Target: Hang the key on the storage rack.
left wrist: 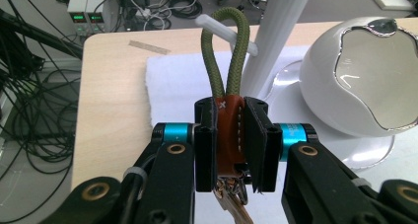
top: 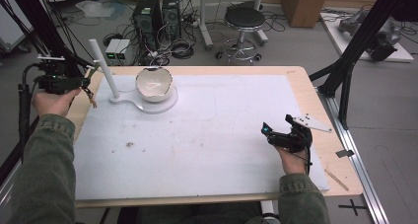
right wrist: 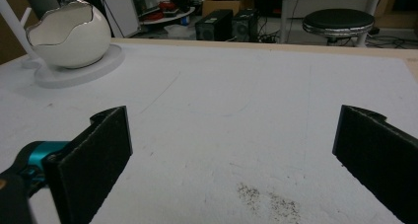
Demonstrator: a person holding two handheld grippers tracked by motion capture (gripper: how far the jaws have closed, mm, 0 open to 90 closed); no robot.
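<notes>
A: What is the person wearing?

B: Olive-green sleeves with ribbed cuffs on both forearms, bunched a little at the wrists.

A: And the left tool [left wrist: 230,145]?

B: Black frame with two flat, black rectangular pads [left wrist: 205,150]. Behind each pad sits a bright cyan collar, and brass-coloured ringed screws dot the black links. A pale zip tie wraps one link. In the high view a thick black cable trails from it down past the sleeve.

A: The right tool [right wrist: 231,155]?

B: Same build: black foam-faced pads [right wrist: 98,150], a cyan collar at the left one. From above, the right tool [top: 275,131] carries a grey three-cornered plate with small holes, and thin black cable loops at the wrist.
</notes>
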